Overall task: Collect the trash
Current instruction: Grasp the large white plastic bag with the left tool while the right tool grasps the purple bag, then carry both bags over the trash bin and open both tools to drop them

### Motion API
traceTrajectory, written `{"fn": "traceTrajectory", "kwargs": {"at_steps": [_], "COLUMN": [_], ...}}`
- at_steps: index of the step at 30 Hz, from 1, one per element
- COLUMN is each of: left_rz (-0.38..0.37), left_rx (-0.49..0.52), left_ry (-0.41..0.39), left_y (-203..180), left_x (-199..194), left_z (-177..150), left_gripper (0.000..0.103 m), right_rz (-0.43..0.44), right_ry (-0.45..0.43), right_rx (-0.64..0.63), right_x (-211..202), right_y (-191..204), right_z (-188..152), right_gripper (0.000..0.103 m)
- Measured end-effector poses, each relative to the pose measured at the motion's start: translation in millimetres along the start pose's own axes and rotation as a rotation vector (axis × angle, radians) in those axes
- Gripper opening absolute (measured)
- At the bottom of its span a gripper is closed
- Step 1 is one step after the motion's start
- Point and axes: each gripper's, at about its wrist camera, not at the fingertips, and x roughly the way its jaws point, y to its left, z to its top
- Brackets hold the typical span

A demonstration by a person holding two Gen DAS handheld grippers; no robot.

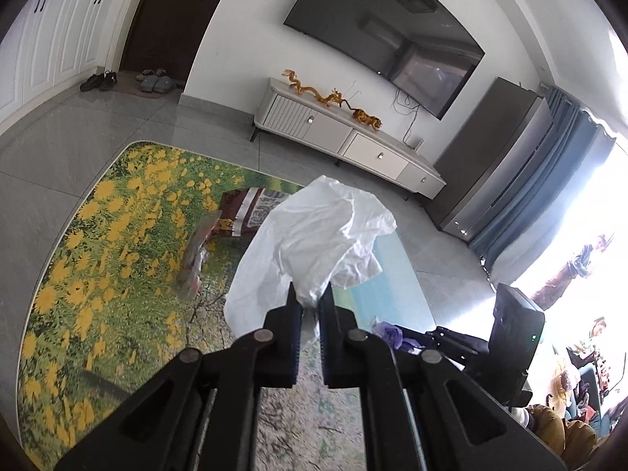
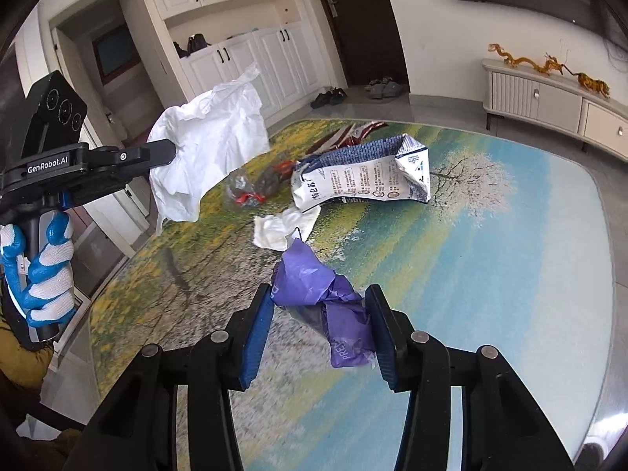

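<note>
My left gripper (image 1: 309, 294) is shut on a crumpled white tissue (image 1: 310, 235) and holds it up above the rug; it also shows in the right wrist view (image 2: 172, 153) with the tissue (image 2: 208, 145) hanging from it. My right gripper (image 2: 320, 294) is open, its fingers on either side of a crumpled purple wrapper (image 2: 322, 294) on the rug. Beyond lie a small white tissue (image 2: 280, 227), a flattened blue-and-white carton (image 2: 365, 176), clear plastic with red bits (image 2: 255, 188) and a red striped wrapper (image 2: 345, 133). The right gripper's body (image 1: 514, 333) shows in the left wrist view.
All lies on a floral and landscape rug (image 2: 490, 255) over grey floor tiles. A white TV cabinet (image 1: 345, 137) with golden dragon figures stands by the wall under a TV (image 1: 384, 35). White cupboards (image 2: 251, 59), a dark door and shoes (image 2: 329, 96) are further off.
</note>
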Motion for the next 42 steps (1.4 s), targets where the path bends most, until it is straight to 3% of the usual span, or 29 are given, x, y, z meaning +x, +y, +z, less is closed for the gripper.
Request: {"fn": "traceTrajectory", "kwargs": {"at_steps": [11, 19, 31, 36, 42], "left_rz": [-0.059, -0.146, -0.330, -0.375, -0.358], "left_rx": [0.096, 0.212, 0.363, 0.406, 0.437], "left_ry": [-0.033, 0.030, 0.293, 0.422, 0.534], "left_y": [-74.8, -156.1, -302.4, -349.9, -381.5], "left_x": [-55.9, -42.1, 78.7, 139.7, 205.4], "left_z": [-22.9, -49.4, -117.0, -151.7, -184.3], "left_gripper": [0.007, 0.007, 0.007, 0.007, 0.007], "right_rz": [-0.058, -0.171, -0.419, -0.475, -0.481], "right_ry": [-0.132, -0.218, -0.223, -0.180, -0.122], "right_rx": [0.022, 0.107, 0.392, 0.502, 0.595], "right_x": [-96.6, -175.9, -262.9, -269.3, -252.7], "right_y": [3.9, -31.2, -143.2, -182.6, -220.8], "right_z": [-32.0, -79.9, -192.5, -229.0, -254.9], "right_gripper": [0.047, 0.047, 0.047, 0.047, 0.048]}}
